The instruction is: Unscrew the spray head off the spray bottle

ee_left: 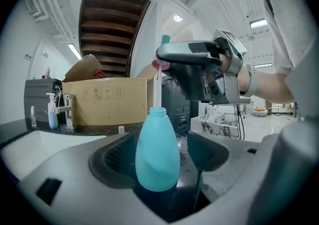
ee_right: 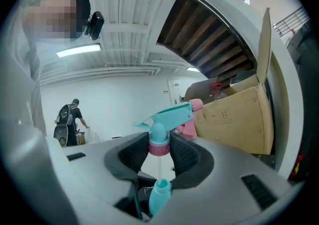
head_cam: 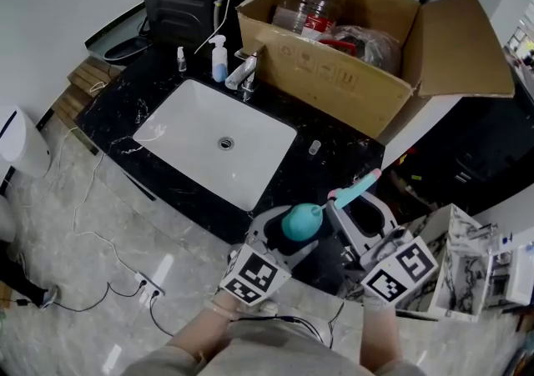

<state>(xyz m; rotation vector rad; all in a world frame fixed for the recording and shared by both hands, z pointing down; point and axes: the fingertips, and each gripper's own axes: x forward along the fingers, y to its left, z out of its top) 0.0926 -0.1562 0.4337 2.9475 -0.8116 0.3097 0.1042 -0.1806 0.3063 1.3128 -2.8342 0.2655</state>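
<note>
A teal spray bottle (head_cam: 299, 220) stands upright between the jaws of my left gripper (head_cam: 288, 237), which is shut on its body (ee_left: 157, 151). The teal spray head (head_cam: 355, 191) with its pink collar (ee_right: 159, 148) is off the bottle and held just above the open neck (ee_right: 160, 187). My right gripper (ee_right: 159, 151) is shut on that collar. The white dip tube (ee_left: 157, 89) still runs from the head down into the neck. Both grippers hover over the front edge of the black counter (head_cam: 334, 137), the right one (ee_left: 199, 69) above the left.
A white sink (head_cam: 179, 128) with a faucet (head_cam: 244, 74) lies to the left. A large open cardboard box (head_cam: 334, 66) stands behind. A soap bottle (head_cam: 219, 59), a small vial (head_cam: 180, 57) and a small cap (head_cam: 314, 147) are on the counter. Cables (head_cam: 125, 278) cross the floor.
</note>
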